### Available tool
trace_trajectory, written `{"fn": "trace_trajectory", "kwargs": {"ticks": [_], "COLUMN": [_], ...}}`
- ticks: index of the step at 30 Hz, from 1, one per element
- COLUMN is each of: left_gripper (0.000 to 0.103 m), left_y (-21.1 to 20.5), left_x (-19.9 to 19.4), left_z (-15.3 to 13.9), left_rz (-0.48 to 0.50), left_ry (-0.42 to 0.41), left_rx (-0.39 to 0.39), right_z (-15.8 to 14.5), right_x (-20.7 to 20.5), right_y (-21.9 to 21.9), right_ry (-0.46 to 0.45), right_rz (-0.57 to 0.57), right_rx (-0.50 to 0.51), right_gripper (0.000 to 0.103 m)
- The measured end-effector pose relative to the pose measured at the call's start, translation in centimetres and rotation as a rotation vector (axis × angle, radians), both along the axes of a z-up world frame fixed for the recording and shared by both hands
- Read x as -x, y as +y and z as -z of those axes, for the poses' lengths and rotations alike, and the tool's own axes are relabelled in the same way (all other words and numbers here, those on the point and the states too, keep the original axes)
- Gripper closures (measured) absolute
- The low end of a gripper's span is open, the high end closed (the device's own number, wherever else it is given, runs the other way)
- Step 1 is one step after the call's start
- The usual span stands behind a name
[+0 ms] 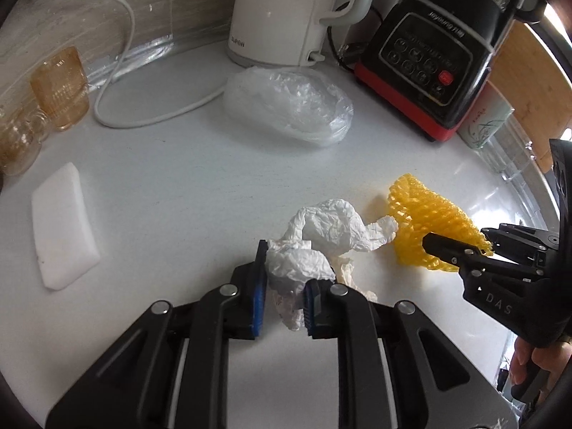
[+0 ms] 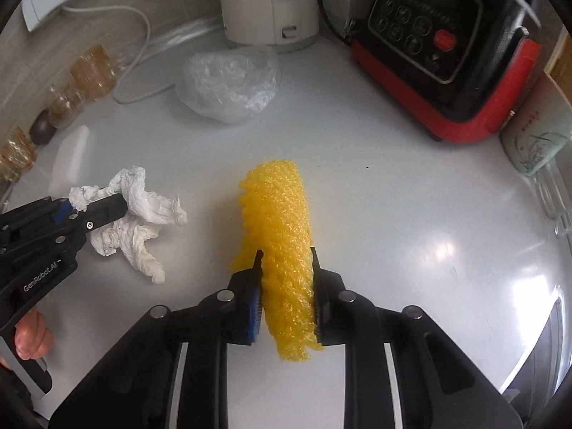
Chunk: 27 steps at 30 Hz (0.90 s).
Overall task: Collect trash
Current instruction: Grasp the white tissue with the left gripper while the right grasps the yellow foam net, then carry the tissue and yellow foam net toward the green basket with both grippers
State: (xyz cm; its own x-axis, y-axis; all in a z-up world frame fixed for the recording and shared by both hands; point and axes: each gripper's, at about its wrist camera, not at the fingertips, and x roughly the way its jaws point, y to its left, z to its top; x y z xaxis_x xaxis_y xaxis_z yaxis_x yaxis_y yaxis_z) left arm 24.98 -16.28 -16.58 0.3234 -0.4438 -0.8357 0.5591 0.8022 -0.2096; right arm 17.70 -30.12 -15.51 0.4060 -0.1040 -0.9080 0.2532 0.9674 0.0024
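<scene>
A crumpled white tissue (image 1: 321, 236) lies on the white counter; my left gripper (image 1: 286, 271) is shut on its near end. It also shows in the right wrist view (image 2: 143, 225), with the left gripper (image 2: 96, 203) clamped on it. A yellow foam net sleeve (image 2: 282, 236) sits between the jaws of my right gripper (image 2: 286, 254), which is shut on it. In the left wrist view the yellow net (image 1: 429, 221) lies right of the tissue with the right gripper (image 1: 454, 246) on it. A crumpled clear plastic bag (image 1: 289, 107) lies farther back; it also shows in the right wrist view (image 2: 228, 82).
A white kettle (image 1: 289, 14) and a black and red blender base (image 1: 429, 64) stand at the back. A white cable (image 1: 118, 71), amber glasses (image 1: 60, 85) and a white foam pad (image 1: 60, 225) are on the left. A paper cup (image 1: 486, 121) stands at the right.
</scene>
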Motion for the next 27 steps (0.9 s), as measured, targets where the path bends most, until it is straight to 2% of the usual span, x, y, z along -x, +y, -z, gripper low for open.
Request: {"fn": "trace_trajectory", "kwargs": {"ticks": [6, 11, 20, 27], "left_gripper": [0.087, 0.087, 0.087, 0.087], "left_y": [2.2, 4.4, 8.5, 11.6], "left_x": [2.9, 7.8, 17.5, 24.3], "left_z": [-2.6, -4.7, -6.9, -7.3], "left_rz": [-0.004, -0.016, -0.095, -0.166], "left_ry": [-0.018, -0.032, 0.004, 0.002], "left_rx": [0.016, 0.000, -0.012, -0.027], "right_z": [-3.2, -4.6, -7.0, -7.1], "right_x": [4.5, 8.9, 17.6, 23.1], "right_y": [2.2, 4.4, 8.7, 11.6], "right_ry": [-0.051, -0.057, -0.078, -0.074], "right_rz": [0.009, -0.003, -0.097, -0.213], "right_rx": [0.016, 0.010, -0.022, -0.066], "right_gripper": [0.081, 0.081, 0.081, 0.081]}}
